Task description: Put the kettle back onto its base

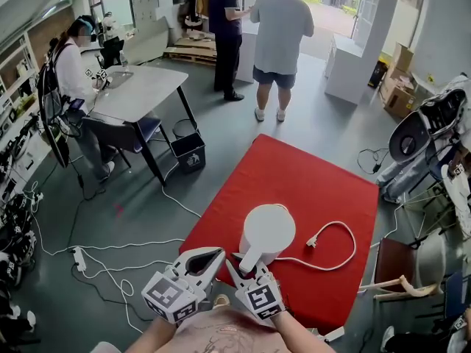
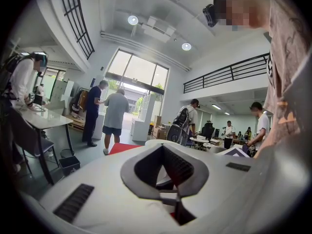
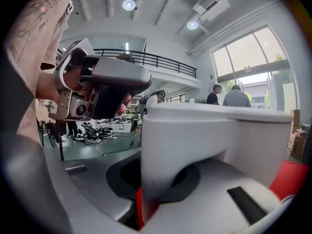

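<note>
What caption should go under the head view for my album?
Right gripper holds the white kettle by its handle over the red table, left gripper alongside.

Grey floor (image 1: 309, 131), smooth, white cables (image 1: 110, 247) lying loose on it. Grey table (image 1: 143, 87) on dark legs at left, black bin (image 1: 189, 151) just beside. Red table (image 1: 294, 182) in middle. Tall windows (image 2: 139, 74) at far wall (much daylight). Round ceiling lights (image 2: 132, 20). Dark balcony railing (image 2: 229, 74) high up. Cardboard boxes (image 1: 401, 87) at right.

Two tools, left tool (image 1: 219, 255) and right tool (image 1: 246, 265), one kettle (image 1: 268, 230), one red table (image 1: 294, 175), one white cord (image 1: 353, 245)
</note>
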{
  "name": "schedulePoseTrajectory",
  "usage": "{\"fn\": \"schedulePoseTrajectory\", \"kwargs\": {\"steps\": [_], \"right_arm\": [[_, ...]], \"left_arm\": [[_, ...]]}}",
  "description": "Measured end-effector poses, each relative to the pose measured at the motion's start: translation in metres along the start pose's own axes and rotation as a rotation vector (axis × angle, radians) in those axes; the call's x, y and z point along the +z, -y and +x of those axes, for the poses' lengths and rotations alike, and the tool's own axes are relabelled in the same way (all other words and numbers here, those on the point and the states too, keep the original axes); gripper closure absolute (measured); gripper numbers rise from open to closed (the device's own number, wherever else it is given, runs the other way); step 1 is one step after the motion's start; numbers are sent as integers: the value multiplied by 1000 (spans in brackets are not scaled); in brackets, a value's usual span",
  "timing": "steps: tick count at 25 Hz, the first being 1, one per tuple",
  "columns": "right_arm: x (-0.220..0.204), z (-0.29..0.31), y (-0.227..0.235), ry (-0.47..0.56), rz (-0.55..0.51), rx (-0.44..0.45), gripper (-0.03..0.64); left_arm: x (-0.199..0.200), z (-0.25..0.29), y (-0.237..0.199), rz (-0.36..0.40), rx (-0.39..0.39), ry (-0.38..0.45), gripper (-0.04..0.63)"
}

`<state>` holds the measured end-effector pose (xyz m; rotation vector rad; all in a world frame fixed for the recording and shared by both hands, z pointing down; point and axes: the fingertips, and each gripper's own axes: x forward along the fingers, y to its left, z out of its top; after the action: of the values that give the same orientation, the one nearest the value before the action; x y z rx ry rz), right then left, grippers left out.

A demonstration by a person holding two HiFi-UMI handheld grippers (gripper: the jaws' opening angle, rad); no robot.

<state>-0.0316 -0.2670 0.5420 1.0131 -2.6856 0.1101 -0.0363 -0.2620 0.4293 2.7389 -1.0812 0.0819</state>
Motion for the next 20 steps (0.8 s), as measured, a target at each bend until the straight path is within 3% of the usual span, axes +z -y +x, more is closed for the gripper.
{"fn": "schedulePoseTrajectory", "kwargs": {"steps": [7,9,11,12,20], "right_arm": [[-2,-3,4,1,60,25,530],[-2,-3,3,-5,75,48,494],[-4,-2,-1,-17,85,69,398],[-5,-2,-2,-23,87,69,380],[0,-5,-5,-35,40,71,387]], "left_arm": [[-1,-2,4,5,0,1,611],[-1,-1,5,-1,2,0,611],[-1,-2,5,-4,6,0,611],[-2,-3,5,-5,8,-1,611],[-2,-4,9,-7,1,-3,611]]}}
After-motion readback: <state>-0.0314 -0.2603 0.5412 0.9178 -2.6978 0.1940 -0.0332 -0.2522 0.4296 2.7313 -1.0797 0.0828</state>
